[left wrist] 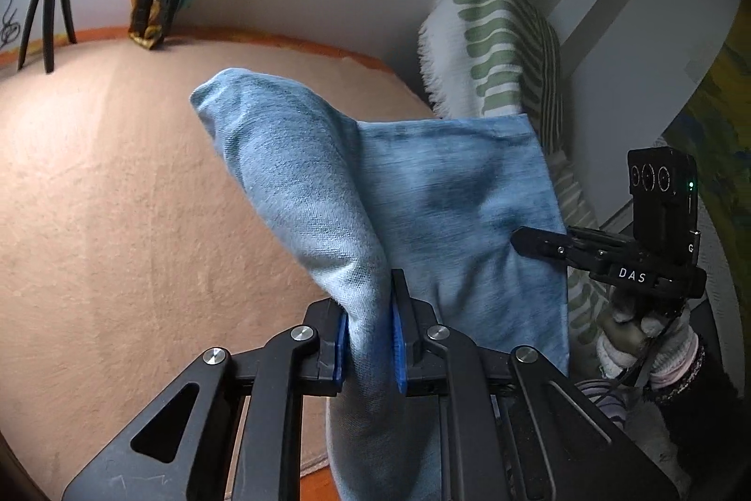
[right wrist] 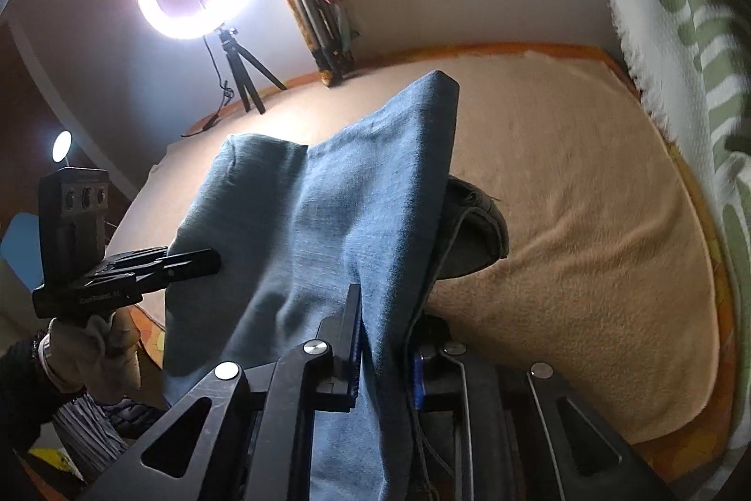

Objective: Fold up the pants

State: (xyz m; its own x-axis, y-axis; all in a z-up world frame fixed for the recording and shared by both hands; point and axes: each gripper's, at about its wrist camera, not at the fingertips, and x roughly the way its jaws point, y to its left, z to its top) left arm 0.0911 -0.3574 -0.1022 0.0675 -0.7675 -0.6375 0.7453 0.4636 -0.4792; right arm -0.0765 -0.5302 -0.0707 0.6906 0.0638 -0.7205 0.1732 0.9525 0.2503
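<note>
Both claws are clamped on the blue pants (left wrist: 422, 196), held up off the peach blanket (left wrist: 141, 172): the left gripper (left wrist: 368, 341) pinches a bunched fold, the right gripper (right wrist: 387, 355) a flatter edge. The bunched fold could slide out, judging by its thin bite, dropping that corner. Open blanket lies ahead; the striped pillow (left wrist: 493, 31) crowds the right edge

open blanket (left wrist: 117, 181) left, pillow (left wrist: 493, 45) right
</note>
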